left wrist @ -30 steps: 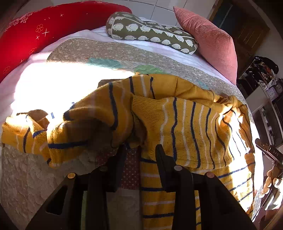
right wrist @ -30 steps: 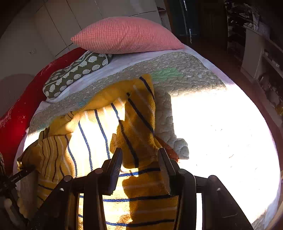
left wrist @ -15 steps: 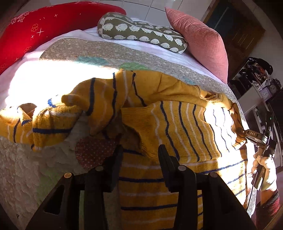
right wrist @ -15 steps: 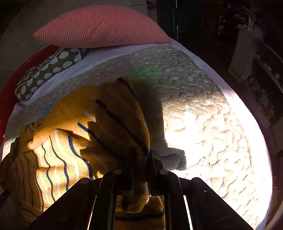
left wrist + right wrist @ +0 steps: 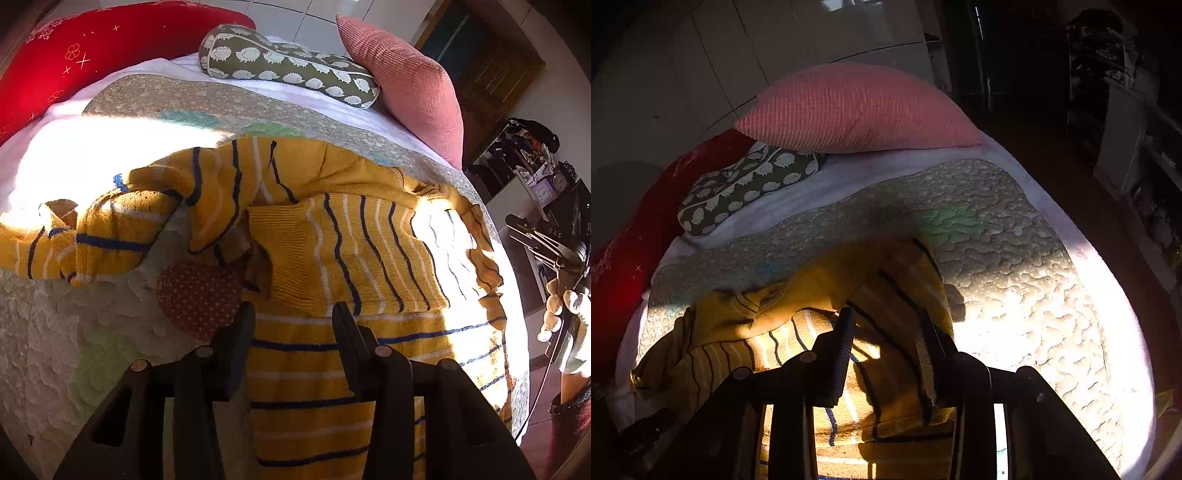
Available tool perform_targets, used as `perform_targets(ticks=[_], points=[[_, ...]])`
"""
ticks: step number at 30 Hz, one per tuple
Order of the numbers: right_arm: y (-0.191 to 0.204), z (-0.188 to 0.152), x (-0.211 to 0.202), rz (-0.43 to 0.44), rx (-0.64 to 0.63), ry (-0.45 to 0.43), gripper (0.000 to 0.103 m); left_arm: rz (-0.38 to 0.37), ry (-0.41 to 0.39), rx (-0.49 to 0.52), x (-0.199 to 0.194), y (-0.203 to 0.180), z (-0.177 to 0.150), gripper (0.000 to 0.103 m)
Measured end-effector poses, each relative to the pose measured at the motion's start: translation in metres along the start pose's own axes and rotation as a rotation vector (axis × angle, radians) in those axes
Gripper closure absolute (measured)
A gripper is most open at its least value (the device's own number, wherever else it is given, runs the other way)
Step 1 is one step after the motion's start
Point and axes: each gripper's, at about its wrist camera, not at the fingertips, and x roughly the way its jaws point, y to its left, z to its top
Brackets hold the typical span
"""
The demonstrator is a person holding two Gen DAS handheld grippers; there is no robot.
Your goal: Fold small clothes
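Observation:
A yellow knitted sweater (image 5: 351, 251) with blue and white stripes lies rumpled on the quilted bedspread (image 5: 74, 332). One sleeve trails off to the left (image 5: 92, 236). My left gripper (image 5: 293, 314) is open and empty, just above the sweater's lower body. In the right wrist view the same sweater (image 5: 894, 295) lies in shadow and sun patches. My right gripper (image 5: 886, 317) is open over the sweater's right sleeve, with fabric lying between the fingers. The right gripper and the hand holding it also show at the right edge of the left wrist view (image 5: 546, 240).
A red bolster (image 5: 92, 48), a green hedgehog-print pillow (image 5: 288, 70) and a pink cushion (image 5: 406, 85) line the head of the bed. Shelves with clutter (image 5: 528, 162) stand right of the bed. Bright sunlight washes out the quilt (image 5: 1015, 350) on the right.
My right gripper was shut on the sleeve half a second ago and has opened. The left sleeve has dropped flatter onto the quilt. My left gripper stays open.

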Motion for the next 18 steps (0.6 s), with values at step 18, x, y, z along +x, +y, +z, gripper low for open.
perform_targets(ticks=[18], points=[[0.212, 0.055, 0.177, 0.010, -0.286, 0.232, 0.097, -0.081, -0.088, -0.025, 0.001, 0.047, -0.010, 0.046]])
